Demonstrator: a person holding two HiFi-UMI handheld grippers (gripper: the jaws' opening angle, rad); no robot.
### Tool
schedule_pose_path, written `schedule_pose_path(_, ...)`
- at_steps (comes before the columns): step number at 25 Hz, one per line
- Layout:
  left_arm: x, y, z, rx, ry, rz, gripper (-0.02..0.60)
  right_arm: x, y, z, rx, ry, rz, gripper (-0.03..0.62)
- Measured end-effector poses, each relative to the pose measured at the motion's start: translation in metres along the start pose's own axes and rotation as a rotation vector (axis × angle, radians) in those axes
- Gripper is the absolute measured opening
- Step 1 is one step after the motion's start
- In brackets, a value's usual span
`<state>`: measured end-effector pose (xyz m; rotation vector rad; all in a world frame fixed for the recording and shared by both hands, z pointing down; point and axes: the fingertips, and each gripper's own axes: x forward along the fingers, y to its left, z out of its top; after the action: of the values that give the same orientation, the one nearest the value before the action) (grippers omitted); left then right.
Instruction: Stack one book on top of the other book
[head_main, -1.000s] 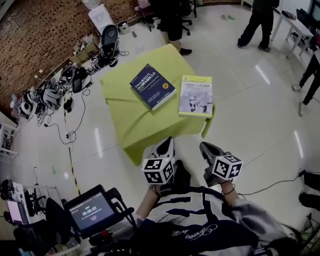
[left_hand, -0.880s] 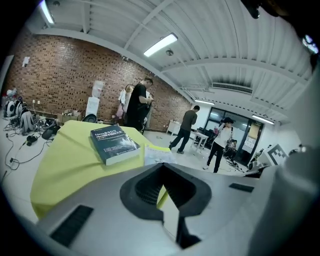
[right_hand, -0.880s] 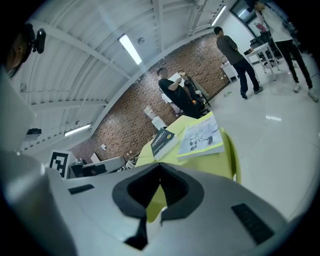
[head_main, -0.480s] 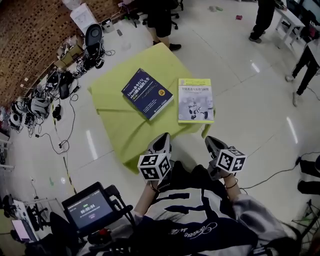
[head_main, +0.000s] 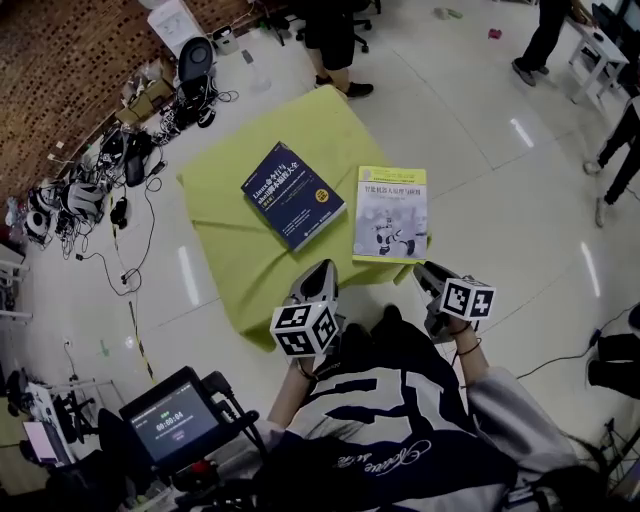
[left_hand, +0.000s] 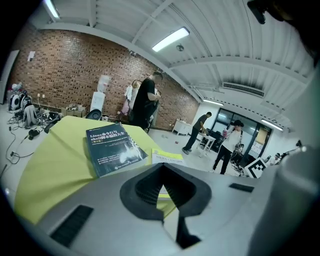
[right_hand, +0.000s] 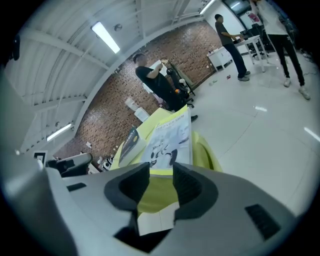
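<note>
1. The pale book (head_main: 391, 214) lies flat at the near right corner of the counter (head_main: 235, 250), its long axis running away from the person.
2. The blue book (head_main: 292, 195) lies just to its left, skewed, with a strip of cloth between them.
3. The right fingers (right_hand: 190, 187) point at the pale book's near short edge. They have just been opening and stand apart, with nothing between them.
4. The left fingers (left_hand: 142, 190) are closed on nothing, short of the blue book.
5. The right side is nearer, so the pale book seems the one to lift.
</note>
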<state>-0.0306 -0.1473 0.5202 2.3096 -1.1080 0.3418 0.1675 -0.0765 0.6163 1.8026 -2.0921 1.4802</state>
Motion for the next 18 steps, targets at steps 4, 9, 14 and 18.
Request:
schedule_pose_path(4,0.014,0.001,-0.005,-0.004,0.008,0.051,0.003,0.031,-0.035,0.001,-0.014,0.118,0.001,0.221)
schedule_pose_path(9,0.014,0.005,-0.006,-0.018,0.023,0.11,0.003,0.056,-0.048,-0.006,0.071,0.229,0.06,0.249)
schedule_pose_path(14,0.016,0.005,-0.012,-0.038,0.029,0.164,0.003,0.073,-0.046,-0.017,0.265,0.277,0.197,0.249)
schedule_pose_path(18,0.018,0.004,-0.014,-0.046,0.024,0.19,0.003,0.079,-0.035,-0.016,0.415,0.265,0.321,0.159)
